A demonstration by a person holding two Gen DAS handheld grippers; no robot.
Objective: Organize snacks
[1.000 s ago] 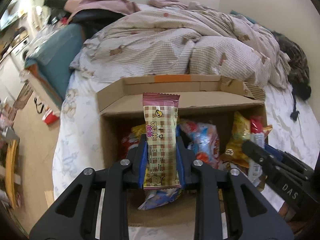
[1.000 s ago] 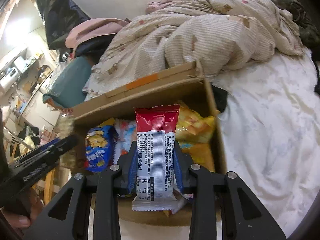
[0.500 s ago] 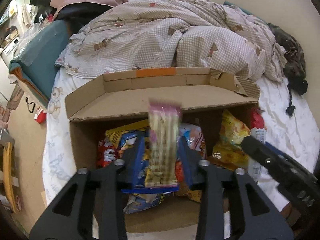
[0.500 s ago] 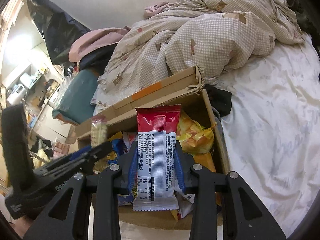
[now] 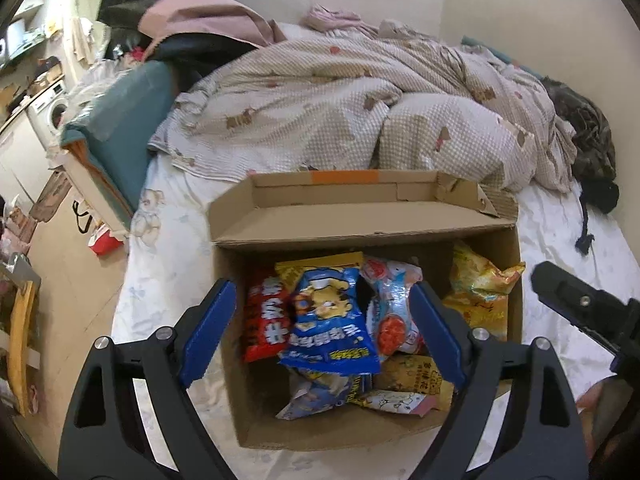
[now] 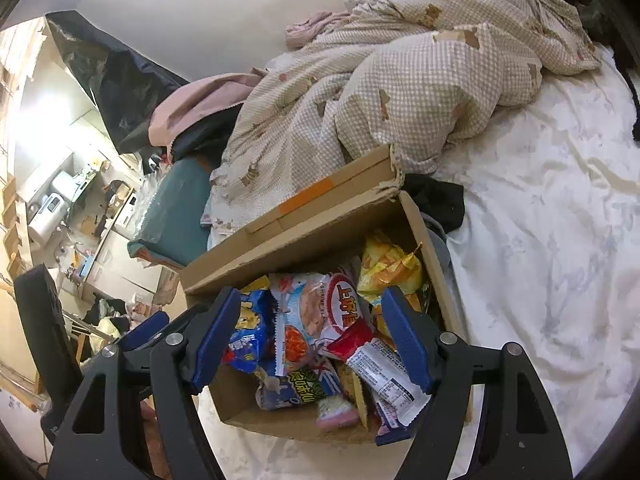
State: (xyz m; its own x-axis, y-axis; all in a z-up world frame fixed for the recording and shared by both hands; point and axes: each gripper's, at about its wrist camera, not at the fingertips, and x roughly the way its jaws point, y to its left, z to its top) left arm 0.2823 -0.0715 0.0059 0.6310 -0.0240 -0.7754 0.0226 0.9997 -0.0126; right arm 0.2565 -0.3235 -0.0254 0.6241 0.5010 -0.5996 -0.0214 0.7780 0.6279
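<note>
An open cardboard box (image 5: 360, 220) (image 6: 304, 240) sits on the bed, full of snack packets. My left gripper (image 5: 322, 332) hovers over it, jaws opening wide, with nothing between its blue pads (image 5: 208, 328). Below it lie a blue chip bag (image 5: 328, 328) and a red packet (image 5: 264, 320). The pink checked bar (image 6: 336, 412) rests at the box's near end. My right gripper (image 6: 310, 340) is opening too; the red-and-white bar (image 6: 380, 368) lies loose on the pile by its right pad (image 6: 404, 336). Each gripper shows at the other view's edge.
A rumpled checked duvet (image 5: 360, 112) is heaped behind the box, with white sheet (image 6: 540, 240) to the right. A dark garment (image 6: 440, 200) lies by the box's far right corner. Left of the bed are a teal cushion (image 5: 128, 128) and cluttered floor.
Both grippers opened and let go of their bars: the pink checked bar and the red-and-white bar dropped into the box. Both hands rose a little above it.
</note>
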